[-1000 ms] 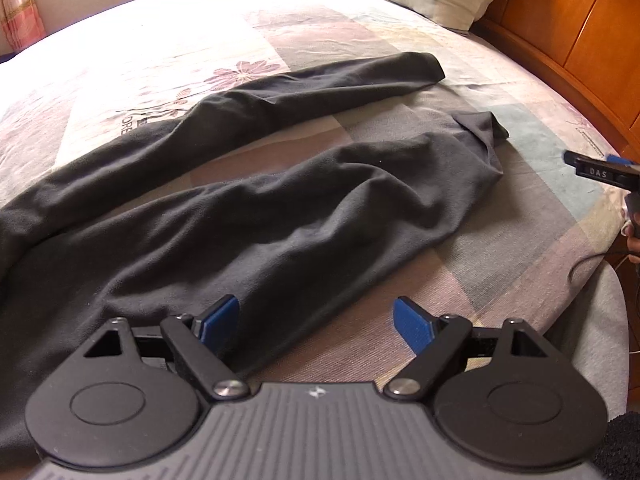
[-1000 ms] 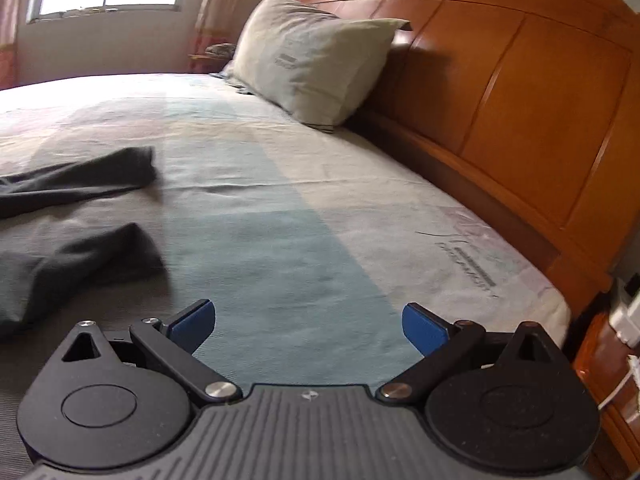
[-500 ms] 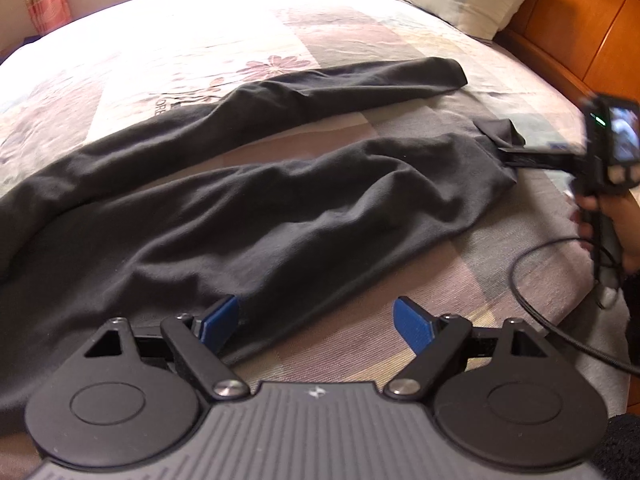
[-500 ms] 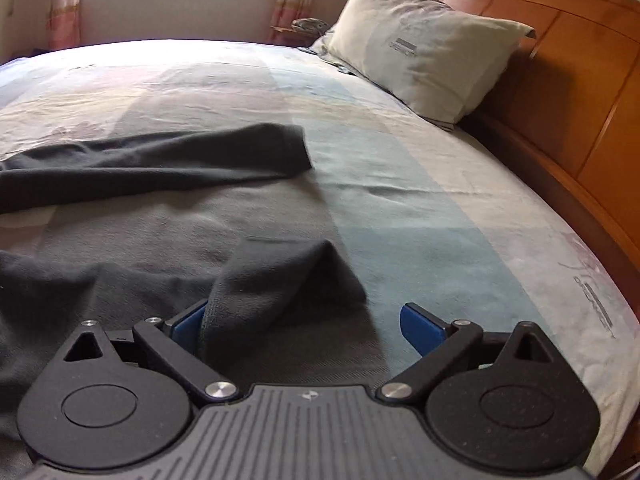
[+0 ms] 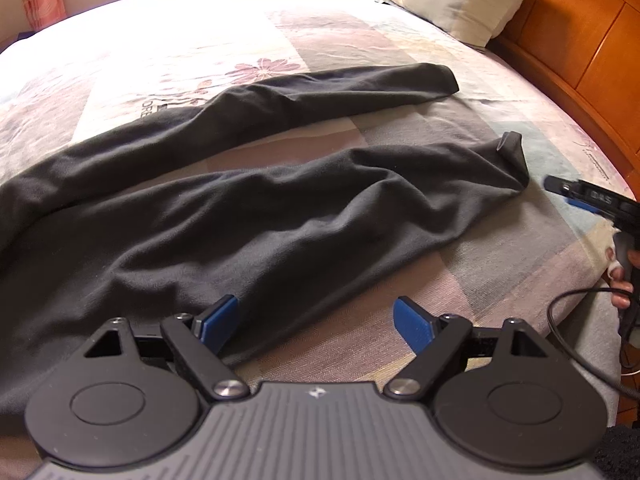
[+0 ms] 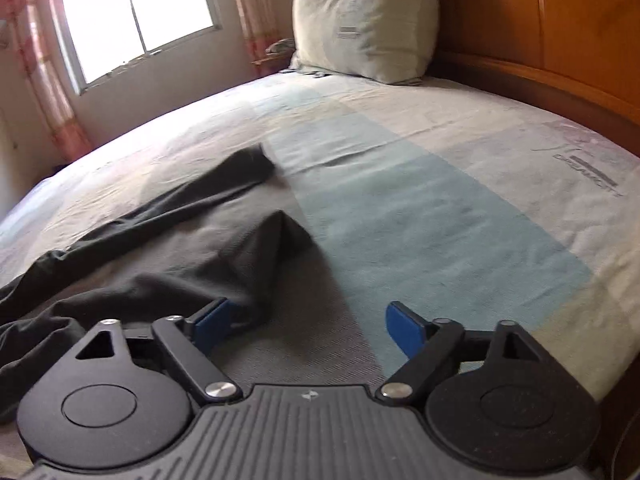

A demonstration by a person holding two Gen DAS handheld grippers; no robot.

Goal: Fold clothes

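Left wrist view showed the left claw (image 5: 316,322) spread apart over dark trousers (image 5: 240,216) on the bed (image 5: 500,256); the right claw (image 6: 308,326) was closing, cuff edge between its jaws, ungripped.

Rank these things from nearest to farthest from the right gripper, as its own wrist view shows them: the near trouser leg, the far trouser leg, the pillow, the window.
From the right gripper:
1. Near trouser leg, just ahead, left of centre.
2. Far trouser leg, farther up the bed, left.
3. Pillow, at the headboard, upper centre.
4. Window, on the wall beyond the bed, upper left.
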